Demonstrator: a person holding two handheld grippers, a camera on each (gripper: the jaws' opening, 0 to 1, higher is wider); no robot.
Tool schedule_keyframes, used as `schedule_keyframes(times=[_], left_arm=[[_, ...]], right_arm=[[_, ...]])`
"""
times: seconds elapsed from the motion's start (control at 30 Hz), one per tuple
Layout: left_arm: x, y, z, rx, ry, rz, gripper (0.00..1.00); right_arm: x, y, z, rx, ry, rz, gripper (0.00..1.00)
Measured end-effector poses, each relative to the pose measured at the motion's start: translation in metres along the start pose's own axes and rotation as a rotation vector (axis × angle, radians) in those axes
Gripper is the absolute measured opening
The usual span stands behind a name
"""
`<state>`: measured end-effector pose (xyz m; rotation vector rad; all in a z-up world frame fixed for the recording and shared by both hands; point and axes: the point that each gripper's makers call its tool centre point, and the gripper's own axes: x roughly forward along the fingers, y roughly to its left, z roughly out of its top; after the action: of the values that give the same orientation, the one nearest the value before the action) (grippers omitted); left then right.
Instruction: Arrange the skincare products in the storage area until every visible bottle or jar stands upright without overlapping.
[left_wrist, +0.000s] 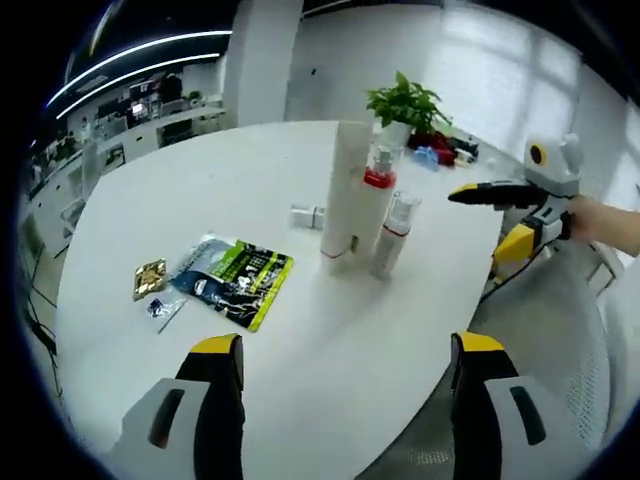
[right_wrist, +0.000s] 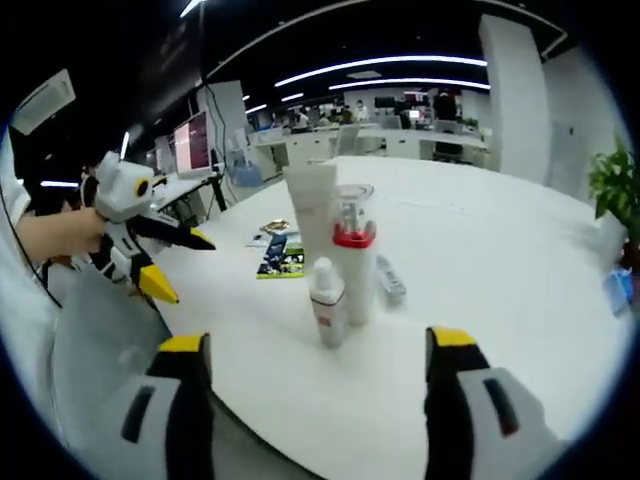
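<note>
Left fingers (left_wrist: 342, 375) spread wide, empty, over the white surface (left_wrist: 250, 180) edge. Ahead at 12 o'clock, well apart from them: tall white tube (left_wrist: 345, 190), red-collared bottle (left_wrist: 375, 205) and small white bottle (left_wrist: 394, 236), all upright, bunched close. Small lying item (left_wrist: 308, 215) at their 9 o'clock. Green sachet (left_wrist: 235, 280) flat at 10 o'clock. Right fingers (right_wrist: 318, 385) wide too, holding nothing; small white bottle (right_wrist: 327, 302) nearest at 12, red-collared bottle (right_wrist: 352, 255) and tube (right_wrist: 314, 215) behind it. My right gripper (left_wrist: 500, 215) enters at 2 o'clock, my left (right_wrist: 175, 262) at 9.
</note>
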<state>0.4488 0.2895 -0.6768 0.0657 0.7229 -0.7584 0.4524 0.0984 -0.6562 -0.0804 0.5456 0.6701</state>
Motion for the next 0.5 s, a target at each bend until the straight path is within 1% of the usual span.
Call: schedule_keyframes(times=[0.07, 0.23, 0.5], left_arm=[[-0.005, 0.002, -0.002, -0.008, -0.01, 0.01, 0.85], [-0.016, 0.007, -0.008, -0.03, -0.014, 0.039, 0.87], [-0.026, 0.012, -0.01, -0.06, -0.024, 0.067, 0.91]], right_arm=[[-0.003, 0.0, -0.002, -0.003, 0.001, 0.0, 0.91], [-0.011, -0.002, -0.006, 0.004, 0.004, -0.007, 0.93], [-0.017, -0.005, -0.011, 0.012, 0.006, -0.009, 0.99]])
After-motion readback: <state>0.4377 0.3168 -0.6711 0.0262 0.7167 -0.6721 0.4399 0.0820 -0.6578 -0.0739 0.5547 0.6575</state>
